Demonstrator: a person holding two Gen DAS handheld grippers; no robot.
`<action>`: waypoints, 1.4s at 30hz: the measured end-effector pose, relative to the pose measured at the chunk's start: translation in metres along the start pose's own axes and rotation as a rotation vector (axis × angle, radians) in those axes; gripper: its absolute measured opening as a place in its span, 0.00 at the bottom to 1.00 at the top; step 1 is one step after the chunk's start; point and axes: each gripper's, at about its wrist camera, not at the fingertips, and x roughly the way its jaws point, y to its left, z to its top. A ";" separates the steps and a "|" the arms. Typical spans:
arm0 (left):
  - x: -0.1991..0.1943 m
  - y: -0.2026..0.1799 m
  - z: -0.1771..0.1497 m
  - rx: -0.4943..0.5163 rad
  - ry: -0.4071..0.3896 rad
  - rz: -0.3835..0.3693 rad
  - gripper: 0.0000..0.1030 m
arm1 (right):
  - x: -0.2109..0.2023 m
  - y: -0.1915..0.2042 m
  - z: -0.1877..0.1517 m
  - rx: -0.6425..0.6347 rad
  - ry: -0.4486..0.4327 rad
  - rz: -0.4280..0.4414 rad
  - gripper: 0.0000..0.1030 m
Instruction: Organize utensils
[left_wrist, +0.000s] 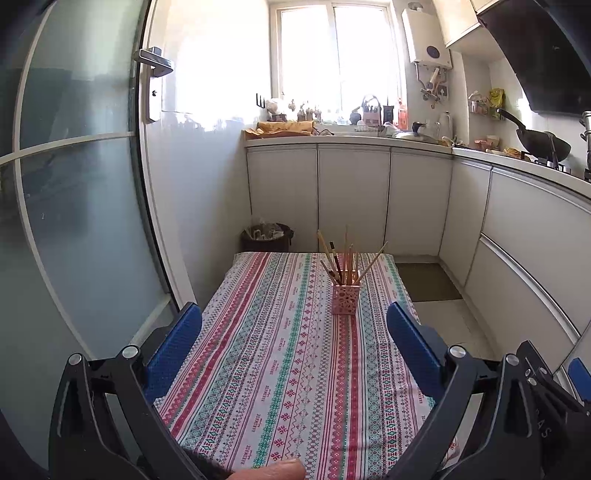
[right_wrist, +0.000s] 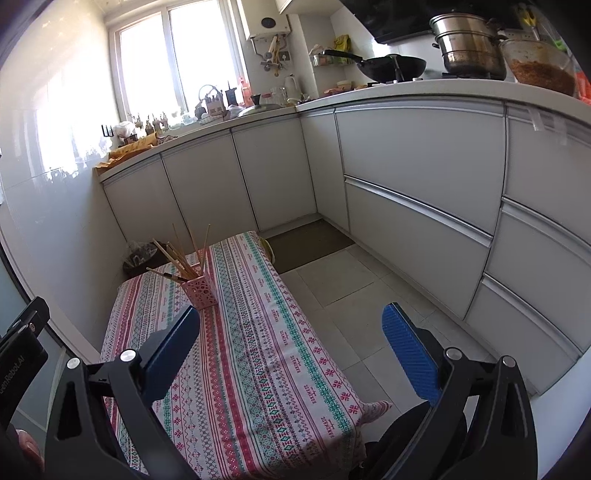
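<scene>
- The left black gripper with blue textured pads (left_wrist: 294, 325) hangs over the near part of a low table covered by a striped cloth patterned in pink, red and teal (left_wrist: 258, 369); its 2 fingers stand wide apart with nothing between them.
- The right black gripper with blue pads (right_wrist: 291, 325) is likewise spread wide and holds nothing, its right finger over the pale tiled floor (right_wrist: 343, 280) beside the table.
- A small square pink holder with a perforated wall (left_wrist: 345, 297) stands upright on the cloth toward the far end, well apart from both grippers.
- A bundle of thin wooden chopsticks (left_wrist: 341, 260) sits in the holder, fanning outward at different angles.
- A dark waste bin (left_wrist: 266, 238) sits on the floor just beyond the table's far edge.
- White kitchen cabinets (right_wrist: 417, 147) run along the far and right walls.
</scene>
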 end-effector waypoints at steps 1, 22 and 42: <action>0.001 -0.001 0.000 0.003 0.002 0.000 0.93 | 0.001 0.000 0.000 -0.004 0.002 0.001 0.93; 0.007 0.001 0.001 -0.009 0.016 0.005 0.93 | 0.007 -0.001 0.000 -0.001 0.049 0.027 0.93; 0.006 0.006 0.002 -0.017 0.014 0.012 0.93 | 0.004 -0.001 -0.001 0.006 0.065 0.045 0.93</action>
